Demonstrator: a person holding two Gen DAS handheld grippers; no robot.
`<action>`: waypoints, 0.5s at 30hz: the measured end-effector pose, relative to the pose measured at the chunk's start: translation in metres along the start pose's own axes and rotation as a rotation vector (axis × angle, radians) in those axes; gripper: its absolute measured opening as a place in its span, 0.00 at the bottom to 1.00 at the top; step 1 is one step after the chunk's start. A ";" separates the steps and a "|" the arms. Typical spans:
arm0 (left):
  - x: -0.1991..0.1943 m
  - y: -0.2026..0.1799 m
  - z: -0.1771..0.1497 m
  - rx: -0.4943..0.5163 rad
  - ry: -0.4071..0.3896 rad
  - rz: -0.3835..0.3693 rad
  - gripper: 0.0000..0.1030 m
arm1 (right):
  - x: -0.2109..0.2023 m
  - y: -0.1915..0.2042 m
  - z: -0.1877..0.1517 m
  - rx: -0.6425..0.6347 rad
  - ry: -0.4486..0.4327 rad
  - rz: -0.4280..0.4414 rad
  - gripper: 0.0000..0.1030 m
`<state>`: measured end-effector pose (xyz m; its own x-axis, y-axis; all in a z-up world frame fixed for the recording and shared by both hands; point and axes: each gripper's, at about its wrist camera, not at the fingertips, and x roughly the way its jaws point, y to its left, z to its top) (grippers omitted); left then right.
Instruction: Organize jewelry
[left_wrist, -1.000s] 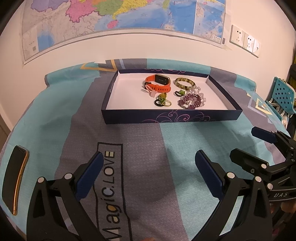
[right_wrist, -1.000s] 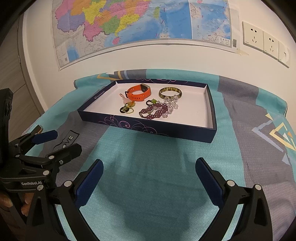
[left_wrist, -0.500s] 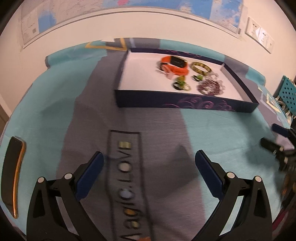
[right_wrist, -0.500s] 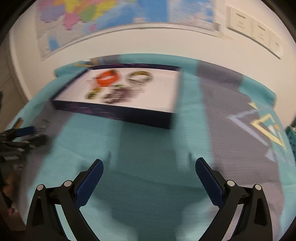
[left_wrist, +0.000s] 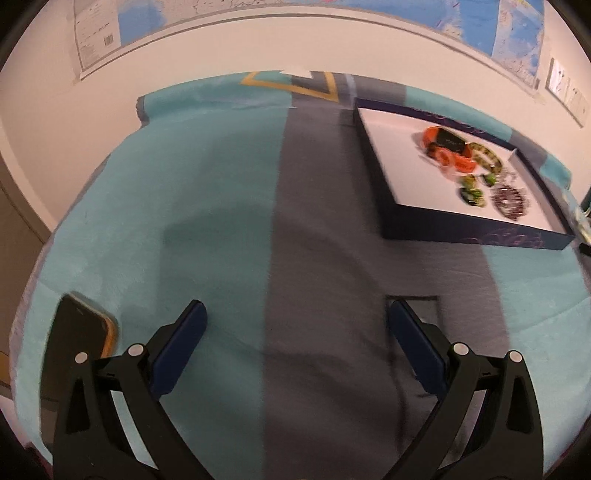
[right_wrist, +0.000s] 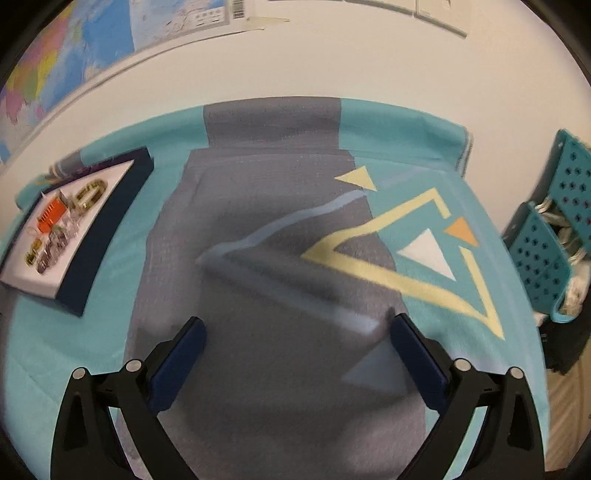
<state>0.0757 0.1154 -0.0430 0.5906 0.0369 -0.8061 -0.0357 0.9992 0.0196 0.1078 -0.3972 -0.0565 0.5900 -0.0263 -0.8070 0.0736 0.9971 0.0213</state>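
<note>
A dark blue box (left_wrist: 461, 227) with a white floor holds the jewelry: an orange watch band (left_wrist: 448, 151), a greenish bangle (left_wrist: 487, 157), green rings (left_wrist: 471, 192) and a purple bead bracelet (left_wrist: 511, 199). It lies far right of my left gripper (left_wrist: 295, 339), which is open over bare cloth. In the right wrist view the same box (right_wrist: 98, 236) sits far left, with the orange band (right_wrist: 51, 216) and bangle (right_wrist: 90, 192) inside. My right gripper (right_wrist: 295, 343) is open and holds nothing.
A teal and grey patterned cloth (left_wrist: 207, 206) covers the table. A black phone with an orange rim (left_wrist: 77, 343) lies by the left gripper's left finger. A teal perforated basket (right_wrist: 550, 236) stands off the table's right edge. A map hangs on the wall behind.
Both grippers swung outward: the left one turned left, the right one turned right, so the box slid to each view's edge. The phone now lies closer to the left gripper. Both stayed open.
</note>
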 end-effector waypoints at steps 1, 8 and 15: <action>0.003 0.004 0.003 0.000 0.001 0.006 0.96 | 0.001 0.002 0.001 -0.015 0.002 -0.005 0.95; 0.009 0.010 0.011 0.018 0.000 0.000 0.96 | 0.001 0.004 0.000 -0.017 0.001 -0.009 0.95; 0.010 0.009 0.013 0.012 0.001 0.005 0.96 | 0.000 0.003 0.000 -0.017 0.001 -0.008 0.95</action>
<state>0.0916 0.1245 -0.0436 0.5900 0.0416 -0.8063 -0.0285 0.9991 0.0306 0.1079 -0.3944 -0.0567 0.5887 -0.0347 -0.8076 0.0653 0.9979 0.0047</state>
